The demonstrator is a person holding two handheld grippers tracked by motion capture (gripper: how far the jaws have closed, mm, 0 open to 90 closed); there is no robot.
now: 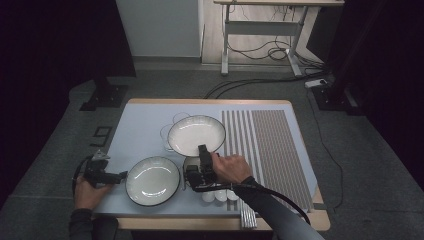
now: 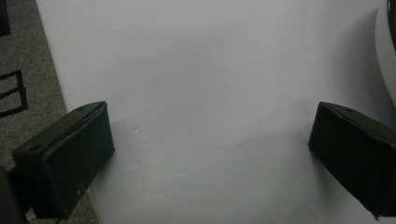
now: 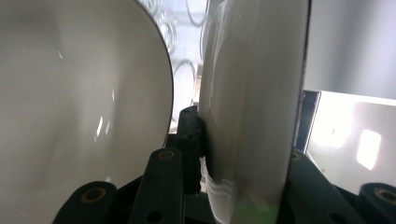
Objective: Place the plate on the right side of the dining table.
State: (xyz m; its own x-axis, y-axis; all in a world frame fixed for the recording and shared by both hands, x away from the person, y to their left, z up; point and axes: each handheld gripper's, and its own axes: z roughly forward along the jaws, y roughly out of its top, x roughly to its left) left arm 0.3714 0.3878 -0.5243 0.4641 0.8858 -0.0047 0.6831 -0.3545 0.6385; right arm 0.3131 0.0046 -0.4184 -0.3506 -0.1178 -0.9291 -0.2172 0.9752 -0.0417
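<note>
Raised bowl (image 1: 196,134) hangs tilted above the tabletop (image 1: 145,125), pinched by its near rim in the right hand-held gripper (image 1: 204,150); right gripper view shows the rim wedged between the pads. It's glossy white ceramic w/ a thin dark edge, shallow & round, so slick: a rim-only pinch could let it swing or slip, & it'd likely hit the clear glasses (image 1: 172,131) just behind or chip the second bowl (image 1: 152,180), same make, lying flat nearby. Left hand-held gripper (image 1: 118,176) is spread, nothing between the jaws, resting low beside that bowl. Ribbed grey mat (image 1: 270,145) covers the tabletop's right part; small white cups (image 1: 220,195) sit at the front edge.
</note>
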